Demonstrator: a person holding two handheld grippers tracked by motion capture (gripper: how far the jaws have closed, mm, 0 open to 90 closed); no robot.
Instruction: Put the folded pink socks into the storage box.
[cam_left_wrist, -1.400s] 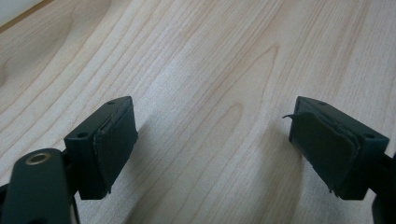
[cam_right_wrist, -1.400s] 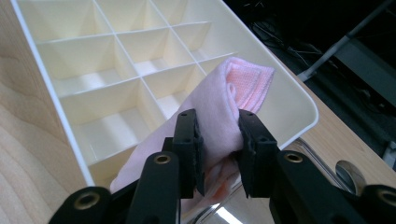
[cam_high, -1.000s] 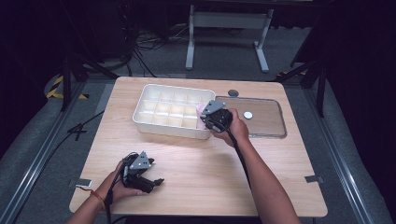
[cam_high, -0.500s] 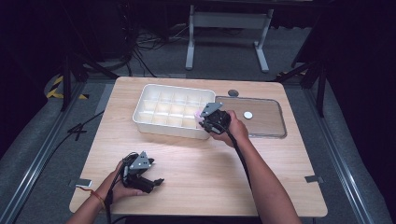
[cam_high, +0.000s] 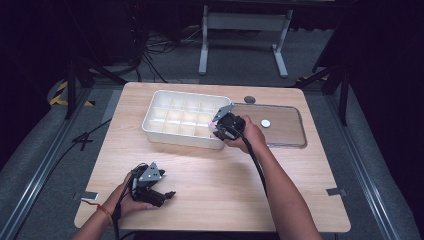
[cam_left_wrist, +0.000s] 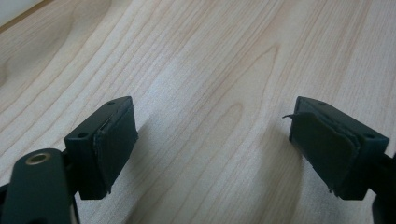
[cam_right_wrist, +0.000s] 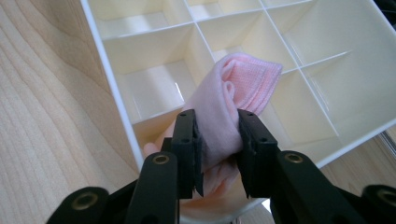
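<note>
Centrally, pink cloth (cam_right_wrist: 233, 100) being pinched by right gripper (cam_right_wrist: 217, 149) over white divided tray (cam_high: 165, 125); lower left, left gripper (cam_left_wrist: 210, 140) being held spread, empty, over table (cam_left_wrist: 210, 56).

On the one wooden table (cam_high: 200, 175) sit one white divided tray (cam_high: 165, 131) at upper centre, one clear flat lid (cam_high: 285, 131) to its right carrying one small white disc (cam_high: 265, 123), and one dark round disc (cam_high: 249, 99) above it. Two grippers — the left gripper (cam_high: 167, 194) at lower left, the right gripper (cam_high: 216, 131) at centre — and one pink cloth (cam_right_wrist: 233, 93).
</note>
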